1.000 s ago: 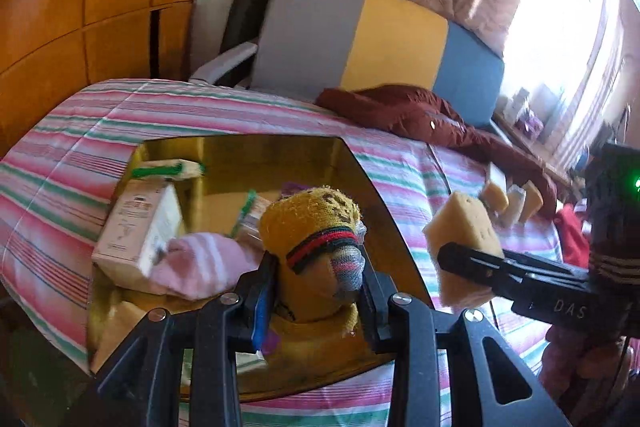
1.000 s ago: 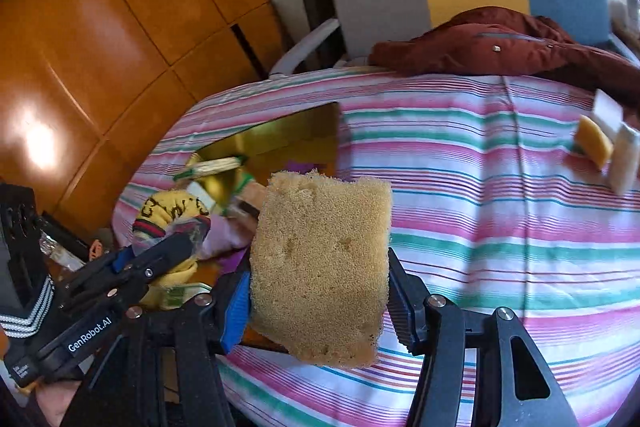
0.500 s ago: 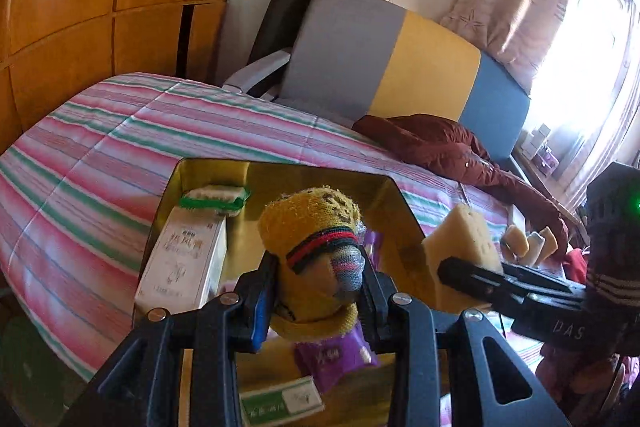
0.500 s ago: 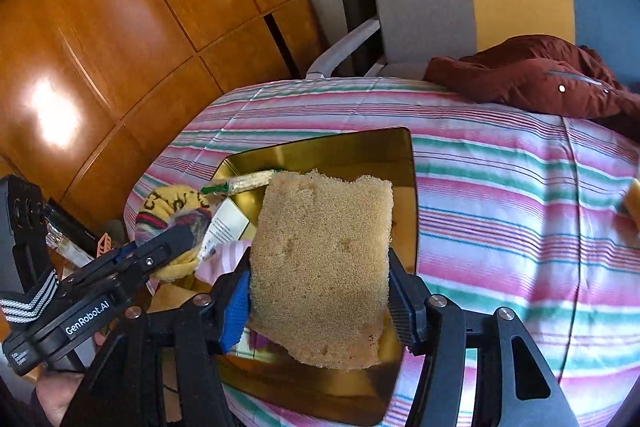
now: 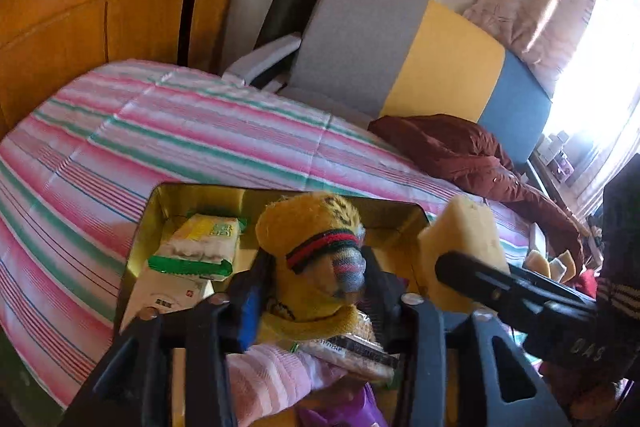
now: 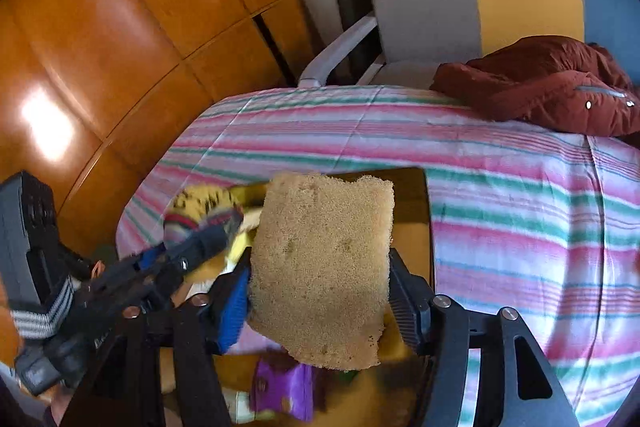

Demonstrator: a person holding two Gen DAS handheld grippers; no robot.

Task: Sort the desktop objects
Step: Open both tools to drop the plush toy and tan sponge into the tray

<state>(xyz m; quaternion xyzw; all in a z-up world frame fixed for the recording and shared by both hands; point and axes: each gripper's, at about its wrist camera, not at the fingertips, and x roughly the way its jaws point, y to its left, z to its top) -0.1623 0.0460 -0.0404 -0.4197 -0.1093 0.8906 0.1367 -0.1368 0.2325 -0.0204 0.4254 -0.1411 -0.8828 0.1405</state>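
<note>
Striped cloth in pink, green and white covers the counter under your hands, with orange wood panels at ten o'clock and a grey, yellow and blue chair back at one o'clock. A dark red jacket lies on the far edge of the cloth, at two o'clock in your right view.

Your left claw has the yellow sock between its jaws, the one with a red and black band. The jaws are opening, and the blur hides whether the pads are touching the knit (call it unclear). The sock hangs over the gold tin, which sits on the cloth at six o'clock.

Your right claw has the tan sponge between its jaws, standing upright. These jaws are opening too; the black pad at three o'clock stands just clear of the sponge, while the blue pad at nine o'clock lies against its edge. The sponge is above the near half of the tin.

Inside the tin, from your left view: a green and white packet at ten o'clock, a white box just under it, a pink striped sock at six o'clock, and a purple wrapper low down in the right view. More sponges lie on the cloth at three o'clock, well apart from the tin.
</note>
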